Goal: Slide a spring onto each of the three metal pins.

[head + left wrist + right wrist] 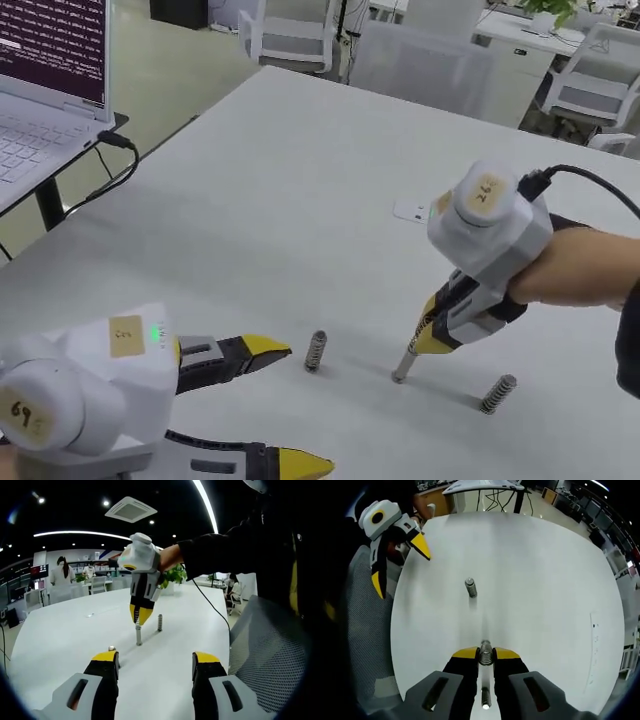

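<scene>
Risk: if my right gripper (430, 345) lets go or tips with the spring (485, 657) only partway down, I judge the coil could snag, spring off the pin (403, 370) and roll across the tabletop (300, 200). A sideways shove could topple the pin.
Right jaws: clamped on the spring at the pin's upper end, mid-tabletop.
Left jaws: my left gripper (155, 656) is wide apart, holding nothing, low near me.
Spring look: small, grey, tightly wound steel coil.
Others: first sprung pin (316, 351) and second sprung pin (497, 393) stand on either side, each carrying a spring.
</scene>
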{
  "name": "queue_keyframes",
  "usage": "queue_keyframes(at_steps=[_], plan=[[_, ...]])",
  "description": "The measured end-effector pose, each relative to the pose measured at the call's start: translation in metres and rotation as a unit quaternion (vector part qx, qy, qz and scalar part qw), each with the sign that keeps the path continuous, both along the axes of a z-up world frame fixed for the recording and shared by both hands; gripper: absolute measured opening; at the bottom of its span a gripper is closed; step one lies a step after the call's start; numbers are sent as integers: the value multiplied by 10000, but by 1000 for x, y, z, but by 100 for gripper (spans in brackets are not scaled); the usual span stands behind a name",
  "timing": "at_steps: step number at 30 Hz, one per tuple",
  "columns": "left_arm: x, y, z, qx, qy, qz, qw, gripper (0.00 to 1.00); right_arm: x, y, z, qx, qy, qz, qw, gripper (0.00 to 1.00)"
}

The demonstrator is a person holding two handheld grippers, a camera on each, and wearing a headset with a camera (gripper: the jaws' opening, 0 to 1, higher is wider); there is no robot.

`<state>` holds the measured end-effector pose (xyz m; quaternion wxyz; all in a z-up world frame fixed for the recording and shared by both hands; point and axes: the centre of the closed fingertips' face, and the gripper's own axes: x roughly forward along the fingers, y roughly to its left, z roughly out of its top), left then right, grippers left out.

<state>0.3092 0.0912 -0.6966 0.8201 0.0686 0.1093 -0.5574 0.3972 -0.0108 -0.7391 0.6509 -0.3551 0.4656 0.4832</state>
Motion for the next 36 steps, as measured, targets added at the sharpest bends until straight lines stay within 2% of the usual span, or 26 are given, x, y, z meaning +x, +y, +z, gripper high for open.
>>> queue_keyframes(at_steps=[16, 25, 31, 36], plan=[[0, 1, -3, 27, 54, 2, 10000, 54, -10, -2, -39, -203, 120, 22, 9997, 9], [1, 0, 0, 67, 30, -25, 10000, 53, -9, -5, -46, -173, 66, -98, 9998, 9], [0, -2, -1, 73, 20, -58, 10000, 53, -10, -4, -46, -180, 30, -105, 9998, 9], [1, -1, -3, 76, 37, -40, 10000, 53, -12, -4, -47, -183, 92, -135, 9997, 9]])
